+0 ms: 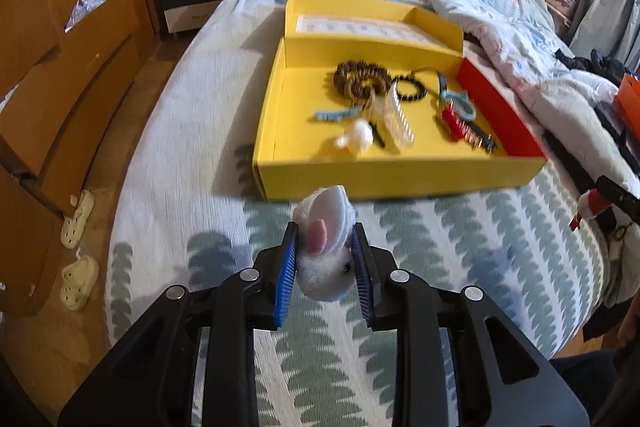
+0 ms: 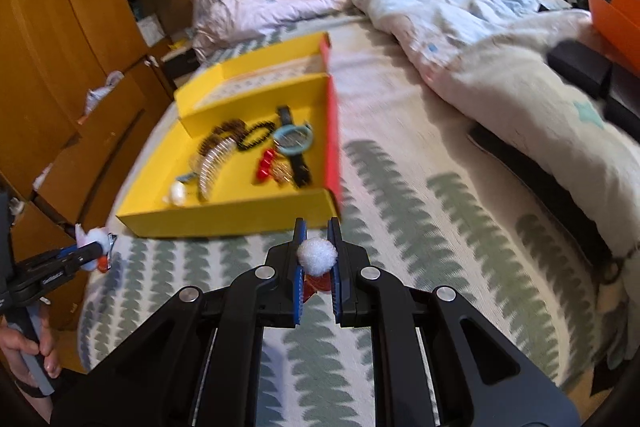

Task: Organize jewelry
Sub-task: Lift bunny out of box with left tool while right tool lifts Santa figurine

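Bedroom, patterned bed (image 1: pixel 168 131). Yellow box (image 1: pixel 400 179) mid-bed, open for filling. Left hand-held gripper (image 1: pixel 325 247) clamping plush bunny (image 1: pixel 326 251); right hand-held gripper (image 2: pixel 317 247) pinching white pompom (image 2: pixel 317 254), both aimed boxward.

Open yellow cardboard box (image 1: pixel 400 179) lies on the bed with green leaf-print cover (image 1: pixel 460 227), top open to reach. Left half of the box floor bare; beads, comb and watch crowd middle and right. Rumpled pale quilt (image 2: pixel 500 67) blocks right side. Bare cover in front.

box (image 1: pixel 400 183): yellow, open, on bed | jewelry (image 1: pixel 362 81): heaped inside
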Demonstrator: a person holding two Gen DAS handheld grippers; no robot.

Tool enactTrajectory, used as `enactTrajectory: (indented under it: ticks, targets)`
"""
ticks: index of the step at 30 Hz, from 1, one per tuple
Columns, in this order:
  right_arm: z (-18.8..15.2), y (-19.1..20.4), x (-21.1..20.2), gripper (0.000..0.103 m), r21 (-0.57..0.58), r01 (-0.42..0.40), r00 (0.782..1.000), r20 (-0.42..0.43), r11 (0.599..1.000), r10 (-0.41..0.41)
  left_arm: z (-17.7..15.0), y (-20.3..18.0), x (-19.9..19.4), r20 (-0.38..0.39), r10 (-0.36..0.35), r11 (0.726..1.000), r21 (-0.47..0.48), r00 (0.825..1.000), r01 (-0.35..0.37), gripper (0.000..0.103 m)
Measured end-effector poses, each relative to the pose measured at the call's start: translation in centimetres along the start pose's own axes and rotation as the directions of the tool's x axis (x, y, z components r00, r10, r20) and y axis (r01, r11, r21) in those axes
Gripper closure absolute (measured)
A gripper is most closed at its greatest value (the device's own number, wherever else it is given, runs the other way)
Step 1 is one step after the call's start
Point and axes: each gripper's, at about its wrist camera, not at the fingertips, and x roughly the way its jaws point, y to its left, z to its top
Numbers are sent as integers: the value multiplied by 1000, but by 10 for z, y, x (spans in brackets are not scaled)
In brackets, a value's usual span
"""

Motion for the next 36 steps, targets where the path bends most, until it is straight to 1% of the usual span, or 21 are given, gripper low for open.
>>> enactTrajectory:
  ticks: [2, 4, 7, 11, 15, 20, 22, 24, 27, 29, 35, 36]
  targets:
    - [-4, -4, 5, 91, 15, 6, 1000, -25, 1000, -5, -8, 2, 7, -28, -3, 1000, -7, 1000, 3, 76]
    - [-6, -5, 9, 91, 19, 11, 999, -33, 1000, -11, -14, 2, 11, -39, -7, 1000, -10, 999, 7, 76]
    - [-8, -8, 20, 91, 38, 6, 999, -54, 999, -4, -15, 6, 17, -52, -10, 1000, -23, 999, 9, 76]
    - [-10, -11, 35, 92, 39, 24, 996, -89, 999, -21, -14, 10, 23, -62, -31, 999, -39, 998, 29, 76]
    - [-9, -14, 38, 91, 51, 24, 996, -91, 998, -20, -13, 13, 34, -81, -47, 998, -50, 996, 43, 76]
    - [-8, -14, 41, 91, 58, 23, 995, -95, 998, -18, -13, 12, 44, -95, -63, 997, -41, 993, 59, 76]
    - [-7, -13, 43, 91, 60, 26, 995, -100, 998, -20, -12, 11, 48, -99, -57, 998, -43, 993, 53, 76]
    - [-6, -13, 46, 91, 63, 25, 994, -105, 998, -18, -10, 10, 50, -97, -67, 997, -41, 993, 63, 76]
    - [-5, -12, 51, 91, 63, 33, 993, -116, 997, -25, -10, 8, 53, -96, -52, 998, -29, 994, 49, 76]
    - [-5, -13, 54, 91, 62, 39, 992, -123, 997, -32, -10, 9, 57, -102, -60, 998, -35, 993, 56, 75]
    - [-2, -16, 59, 91, 59, 80, 990, -119, 995, -73, -6, 11, 57, -100, -61, 998, -39, 993, 57, 71]
    - [-2, -16, 59, 90, 60, 81, 991, -115, 995, -74, -5, 10, 56, -95, -57, 998, -35, 994, 54, 68]
